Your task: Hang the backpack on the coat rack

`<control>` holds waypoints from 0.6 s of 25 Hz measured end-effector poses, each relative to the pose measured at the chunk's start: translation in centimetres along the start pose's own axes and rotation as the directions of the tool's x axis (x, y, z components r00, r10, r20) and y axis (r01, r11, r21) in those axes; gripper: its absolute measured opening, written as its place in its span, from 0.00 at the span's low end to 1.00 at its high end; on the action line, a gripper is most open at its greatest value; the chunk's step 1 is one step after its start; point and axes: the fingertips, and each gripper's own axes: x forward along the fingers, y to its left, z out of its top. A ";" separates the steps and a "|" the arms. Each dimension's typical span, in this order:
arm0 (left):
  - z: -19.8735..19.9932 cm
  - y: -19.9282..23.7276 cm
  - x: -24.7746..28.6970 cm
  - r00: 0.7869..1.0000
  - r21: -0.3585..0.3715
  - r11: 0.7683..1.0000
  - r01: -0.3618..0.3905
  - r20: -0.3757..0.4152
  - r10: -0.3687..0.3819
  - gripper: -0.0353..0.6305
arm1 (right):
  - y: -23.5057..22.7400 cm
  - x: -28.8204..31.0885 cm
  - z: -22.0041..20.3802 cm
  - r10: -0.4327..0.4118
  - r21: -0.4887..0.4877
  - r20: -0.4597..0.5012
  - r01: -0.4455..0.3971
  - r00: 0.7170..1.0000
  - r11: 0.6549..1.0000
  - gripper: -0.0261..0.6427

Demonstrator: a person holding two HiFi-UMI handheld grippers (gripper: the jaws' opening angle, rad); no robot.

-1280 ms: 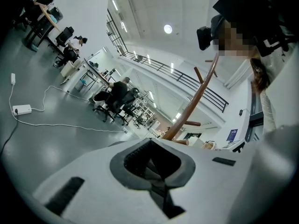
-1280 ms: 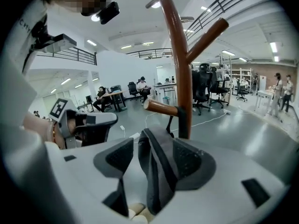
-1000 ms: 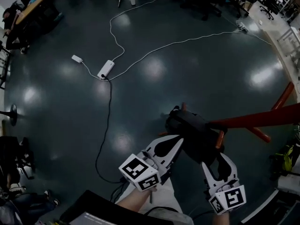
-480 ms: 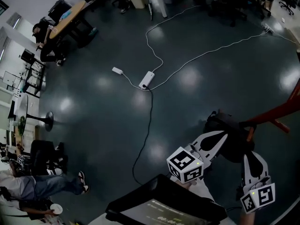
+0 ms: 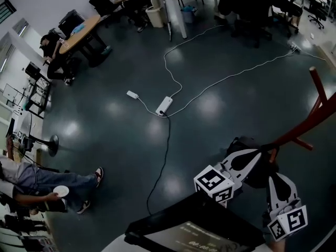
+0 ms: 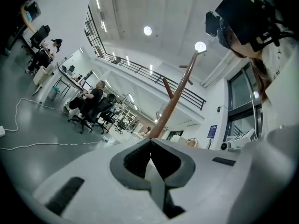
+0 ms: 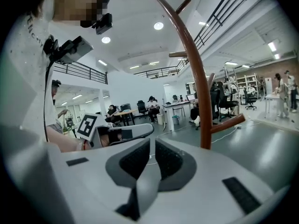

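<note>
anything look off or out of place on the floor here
A white cable and its power strip lie loose across the open floor, a likely trip hazard. Nothing odd about the backpack or coat rack.

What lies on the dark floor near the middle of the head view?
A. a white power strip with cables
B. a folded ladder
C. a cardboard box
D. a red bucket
A: the white power strip lies on the floor, and a black cable runs from it toward the camera.

Glossy dark floor [image 5: 94,135], power strip [image 5: 164,106], desks [image 5: 79,30], ceiling lights [image 6: 147,30]
</note>
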 end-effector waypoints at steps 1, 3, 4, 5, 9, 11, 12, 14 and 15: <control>0.3 -0.1 0.0 1.000 0.004 1.000 0.003 0.004 -0.003 0.07 | 0.1 -0.1 0.3 0.002 -0.007 0.006 -0.002 1.000 1.000 0.11; 0.5 -0.3 0.0 1.000 0.010 1.000 0.009 0.006 -0.009 0.07 | 0.3 -0.4 0.6 0.001 -0.020 0.013 -0.001 1.000 1.000 0.10; 0.5 -0.4 -0.2 1.000 0.013 1.000 0.012 0.006 -0.012 0.07 | 0.4 -0.5 0.6 -0.002 -0.023 0.017 0.002 1.000 1.000 0.10; 0.4 -0.3 -0.4 1.000 0.015 1.000 0.015 0.005 -0.015 0.07 | 0.5 -0.6 0.5 -0.006 -0.022 0.021 0.006 1.000 1.000 0.10; 0.4 0.2 -1.4 1.000 0.014 1.000 0.014 0.008 -0.014 0.07 | 1.2 -0.5 0.3 -0.018 0.006 0.034 0.018 0.999 1.000 0.10; 0.8 0.3 -1.4 1.000 0.007 1.000 0.003 0.004 -0.003 0.07 | 1.3 -0.6 0.7 -0.019 0.014 0.030 0.018 0.999 1.000 0.10; 1.0 0.4 -1.4 1.000 0.004 1.000 -0.002 0.001 0.002 0.07 | 1.3 -0.6 0.9 -0.018 0.015 0.026 0.017 0.999 1.000 0.10; 0.9 0.5 -1.5 1.000 0.001 1.000 -0.010 -0.004 0.010 0.07 | 1.2 -0.7 0.8 -0.016 0.015 0.022 0.016 1.000 1.000 0.10; 0.8 0.7 -1.5 1.000 0.001 1.000 -0.011 -0.005 0.011 0.07 | 1.1 -0.6 0.7 -0.016 0.016 0.022 0.015 1.000 1.000 0.10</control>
